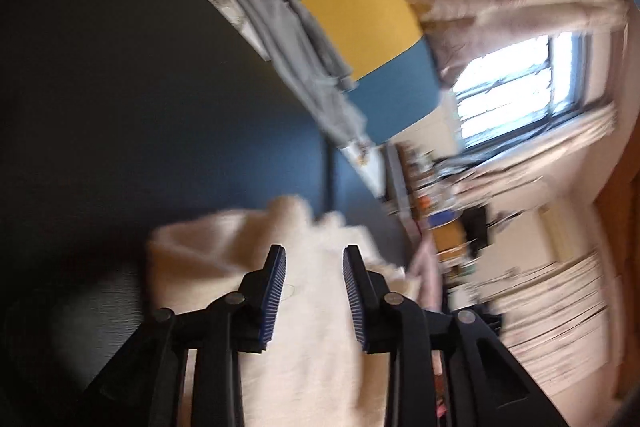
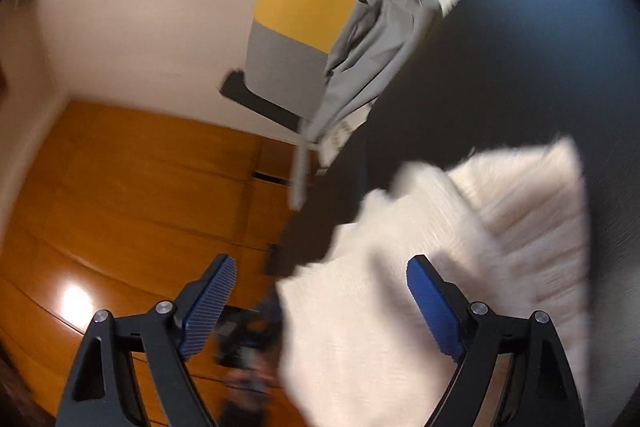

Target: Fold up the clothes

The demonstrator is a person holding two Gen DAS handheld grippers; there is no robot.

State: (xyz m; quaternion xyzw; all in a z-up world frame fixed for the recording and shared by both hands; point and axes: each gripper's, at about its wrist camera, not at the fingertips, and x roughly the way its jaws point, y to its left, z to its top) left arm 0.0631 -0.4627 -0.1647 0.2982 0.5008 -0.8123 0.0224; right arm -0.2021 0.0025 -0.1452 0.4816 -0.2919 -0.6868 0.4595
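Nearest to hand, the left gripper [image 1: 314, 259] hangs over the cream garment [image 1: 224, 259] with its jaws parted and nothing pinched between the blue pads; the cloth lies below and beyond them, blurred. The right gripper [image 2: 322, 275] has its jaws spread wide, also holding nothing, its right finger over the garment's near edge and its left finger out past the cloth, above the orange wooden floor [image 2: 120, 195]. The cream garment [image 2: 440, 247] lies in a loose fold on the dark tabletop [image 1: 140, 87], close to the table's near edge. Beyond the garment, across a bare stretch of the table, a grey piece of clothing [image 1: 296, 43] is draped along the far edge. Past that stands a chair with a grey, yellow and blue back [image 1: 360, 15]. Farther off, beyond the chair, a bright window [image 1: 516, 87] with pale curtains [image 1: 500, 7] shows above cluttered shelves, too blurred to make out.
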